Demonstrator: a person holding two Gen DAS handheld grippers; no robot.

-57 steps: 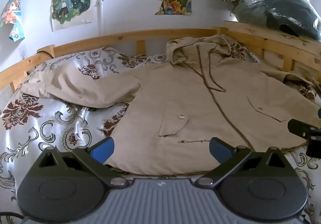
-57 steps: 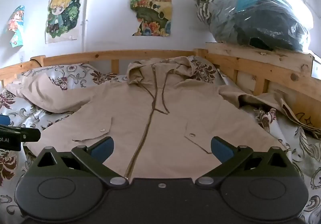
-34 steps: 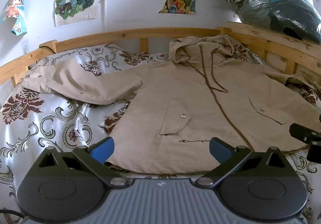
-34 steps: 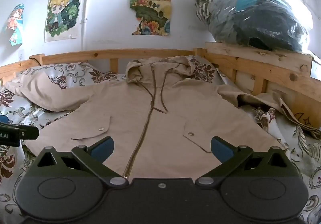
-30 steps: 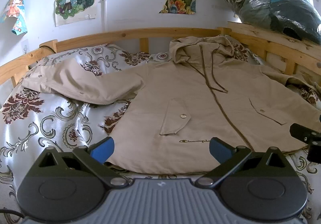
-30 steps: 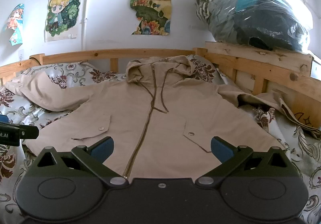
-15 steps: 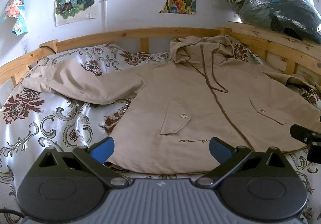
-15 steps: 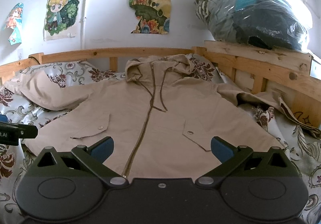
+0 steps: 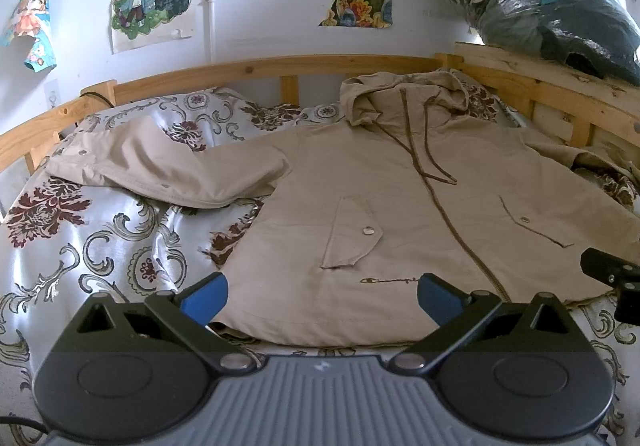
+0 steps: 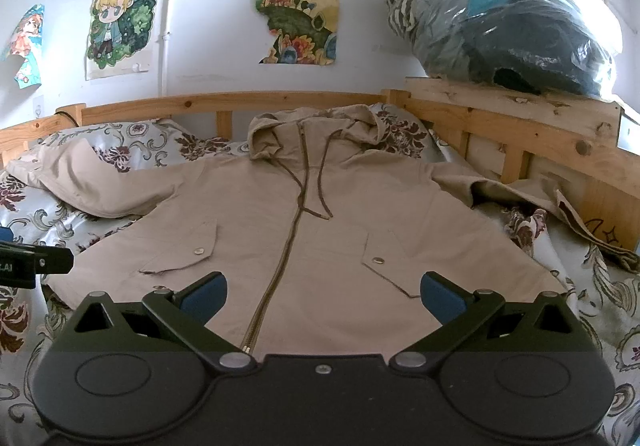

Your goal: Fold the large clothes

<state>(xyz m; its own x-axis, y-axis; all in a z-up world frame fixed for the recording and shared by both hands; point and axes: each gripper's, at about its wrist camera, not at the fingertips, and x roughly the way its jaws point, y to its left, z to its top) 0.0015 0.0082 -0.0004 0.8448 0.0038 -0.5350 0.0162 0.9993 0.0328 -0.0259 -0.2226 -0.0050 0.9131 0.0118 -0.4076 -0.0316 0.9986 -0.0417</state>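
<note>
While jacket (image 9: 400,214) lies flat | hem edge near | both hand-held grippers agape

We look from two wrist cameras held low at the foot edge of the bed, both facing the white poster-covered wall (image 9: 256,6) behind the beige hooded zip jacket (image 9: 400,214), near its hem. Our left view sits left of the jacket's zip, with the left claw (image 9: 320,292) spread wide in the foreground and the right claw (image 9: 612,274) showing at its right edge. Our right view sits nearly on the zip line. Both views share the jacket, the pale wooden bed rail (image 10: 224,104) and the clear plastic bag of dark clothes (image 10: 500,22).
</note>
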